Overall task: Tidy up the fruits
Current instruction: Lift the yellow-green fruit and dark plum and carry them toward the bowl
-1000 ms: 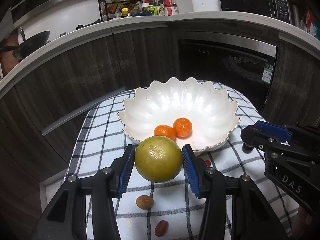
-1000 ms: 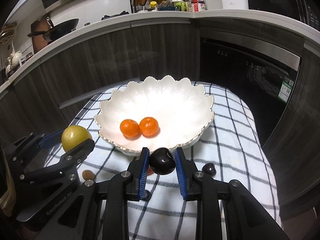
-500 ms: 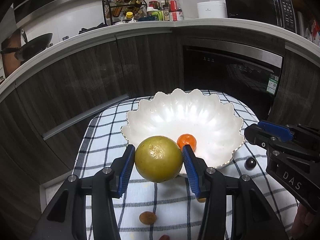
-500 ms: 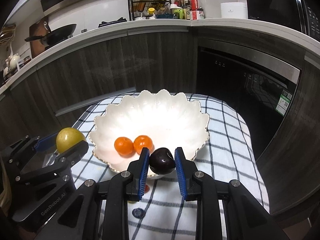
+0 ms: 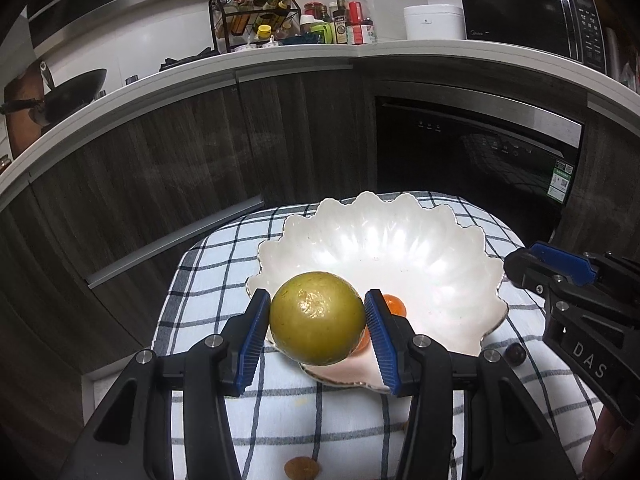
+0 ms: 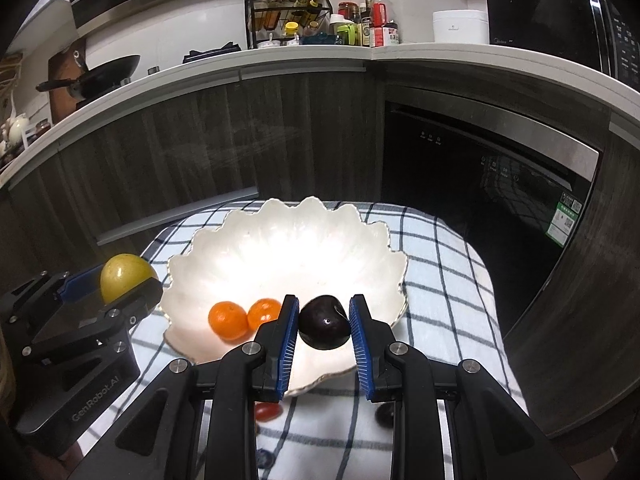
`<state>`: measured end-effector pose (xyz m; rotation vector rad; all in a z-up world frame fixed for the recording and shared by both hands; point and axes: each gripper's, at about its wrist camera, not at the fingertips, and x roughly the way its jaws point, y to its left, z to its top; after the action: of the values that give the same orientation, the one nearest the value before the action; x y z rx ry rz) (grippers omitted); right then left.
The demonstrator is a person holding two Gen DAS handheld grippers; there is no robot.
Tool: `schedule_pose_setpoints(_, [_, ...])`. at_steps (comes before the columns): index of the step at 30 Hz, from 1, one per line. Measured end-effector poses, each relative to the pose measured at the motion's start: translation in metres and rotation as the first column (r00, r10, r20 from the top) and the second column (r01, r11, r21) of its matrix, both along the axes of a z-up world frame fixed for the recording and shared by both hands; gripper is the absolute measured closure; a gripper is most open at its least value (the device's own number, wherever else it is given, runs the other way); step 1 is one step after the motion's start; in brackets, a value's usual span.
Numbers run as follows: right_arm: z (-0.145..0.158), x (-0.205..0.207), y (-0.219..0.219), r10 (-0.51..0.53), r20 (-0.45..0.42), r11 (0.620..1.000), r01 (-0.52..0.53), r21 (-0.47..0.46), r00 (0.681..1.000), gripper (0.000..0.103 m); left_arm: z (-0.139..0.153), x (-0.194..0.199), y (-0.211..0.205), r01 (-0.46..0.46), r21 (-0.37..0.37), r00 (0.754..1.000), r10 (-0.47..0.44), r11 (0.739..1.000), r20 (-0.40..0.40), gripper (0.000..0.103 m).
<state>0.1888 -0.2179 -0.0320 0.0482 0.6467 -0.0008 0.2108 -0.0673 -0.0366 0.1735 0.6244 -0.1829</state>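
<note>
left gripper (image 5: 317, 330): clamped on the green citrus (image 5: 316, 318), hanging over the bowl's (image 5: 440, 240) near-left rim

green citrus: looks firm and fairly heavy, waxy skin so probably a bit slippery; pads on the widest part is the right hold imo

tangerines (image 6: 244, 318): two, sitting in the bowl's near-left part

right gripper (image 6: 324, 326): pinched shut on the dark plum (image 6: 323, 322), over the bowl's near rim

dark plum: small, glossy, likely bruises easy, so go gentle

tablecloth (image 6: 440, 280): a few small fruits left by its near edge

I hold a yellow-green citrus (image 5: 317, 317) and a dark plum (image 6: 324, 322) over the white bowl's (image 6: 320, 232) six o'clock rim; two tangerines (image 6: 228, 319) inside.
</note>
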Motion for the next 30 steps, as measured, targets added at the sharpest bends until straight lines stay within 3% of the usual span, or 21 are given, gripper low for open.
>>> schedule_pose_setpoints(30, [-0.006,0.064,-0.014,-0.073,-0.025,0.996,0.072,-0.047,0.997,0.075,-0.016,0.069,-0.002,-0.036,0.012,0.998,0.037,0.999,-0.047,0.055])
